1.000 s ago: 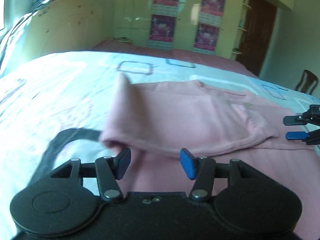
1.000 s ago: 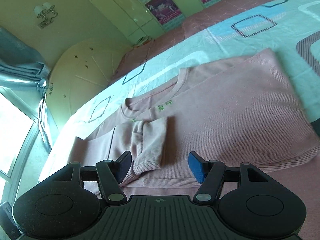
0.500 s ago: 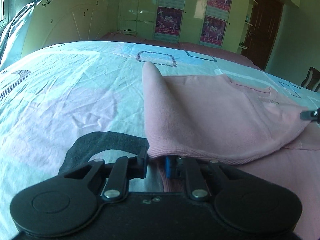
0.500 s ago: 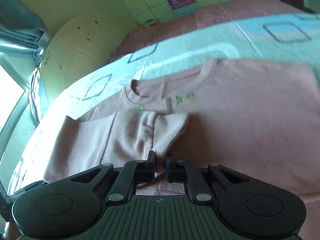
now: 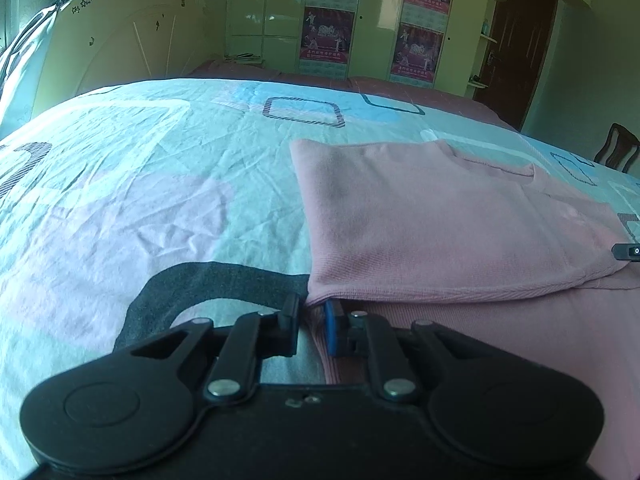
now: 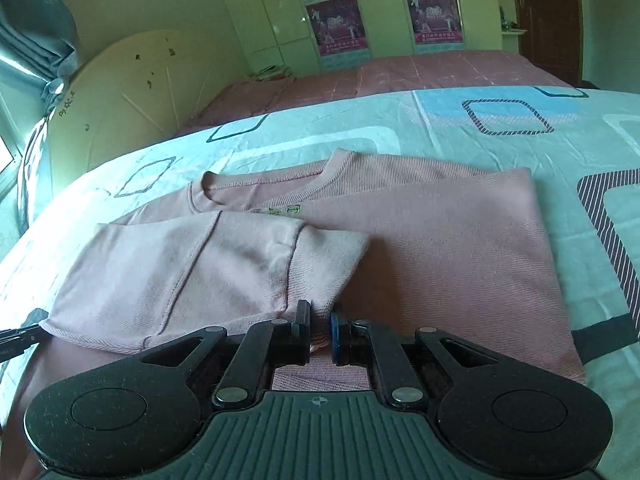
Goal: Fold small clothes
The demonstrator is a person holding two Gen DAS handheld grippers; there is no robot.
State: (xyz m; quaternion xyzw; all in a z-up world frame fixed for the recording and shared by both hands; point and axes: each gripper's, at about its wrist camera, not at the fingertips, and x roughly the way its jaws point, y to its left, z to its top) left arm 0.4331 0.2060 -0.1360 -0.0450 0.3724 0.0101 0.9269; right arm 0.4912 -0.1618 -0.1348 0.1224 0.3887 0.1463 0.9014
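Observation:
A small pink sweater (image 5: 440, 220) lies flat on the bed, its left part folded over the body. My left gripper (image 5: 314, 312) is shut on the near corner of that folded layer, at its hem. In the right wrist view the same sweater (image 6: 440, 248) shows its neckline at the far side, with the sleeve (image 6: 200, 264) laid across the chest. My right gripper (image 6: 320, 322) is shut on the ribbed cuff of that sleeve. The tip of the right gripper (image 5: 628, 251) peeks in at the left view's right edge.
The patterned bed sheet (image 5: 140, 200) spreads wide to the left of the sweater. A rounded headboard (image 5: 120, 40) and a wardrobe with posters (image 5: 372, 20) stand beyond the bed. A dark door (image 5: 520, 40) and a wooden chair (image 5: 616, 148) are at the far right.
Both grippers went from open to shut on the pink fabric. The raised left flap has come down and now lies flat. The right wrist view has rolled level.

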